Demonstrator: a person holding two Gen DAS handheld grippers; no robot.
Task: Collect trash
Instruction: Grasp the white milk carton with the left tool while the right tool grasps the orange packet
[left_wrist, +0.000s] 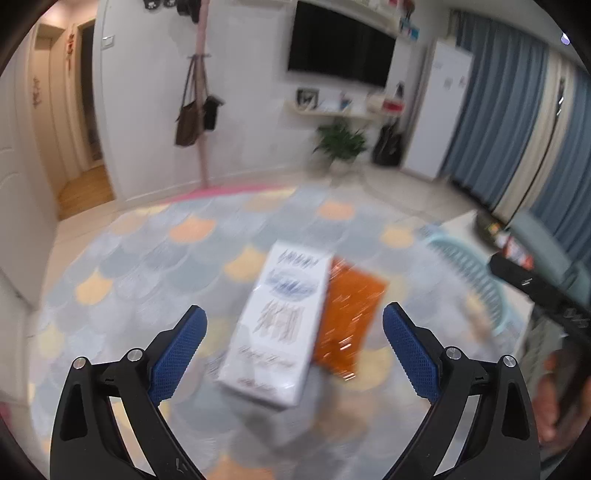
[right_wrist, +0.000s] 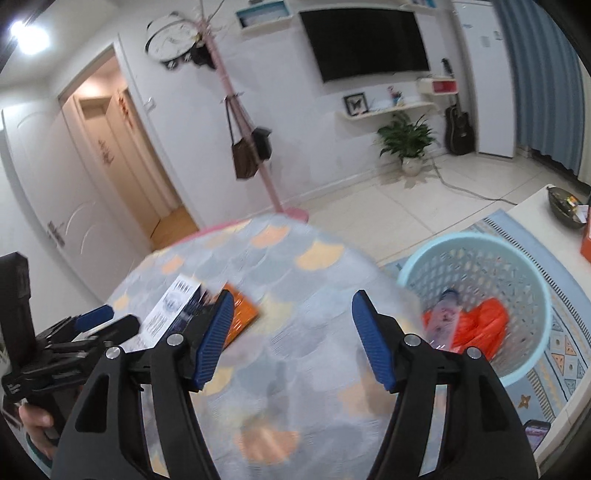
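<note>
Both claws wide, empty: left claw (left_wrist: 293, 325) over white carton (left_wrist: 280, 325); right claw (right_wrist: 291, 321) beside basket (right_wrist: 476, 295).

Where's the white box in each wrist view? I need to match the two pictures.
Left wrist: the white box lies at centre, just ahead of the open left gripper, overlapping the orange packet.
Right wrist: the same box sits at left of centre, partly behind the right gripper's left finger.
Shared landmark: the light blue basket, to the right in both views.
</note>
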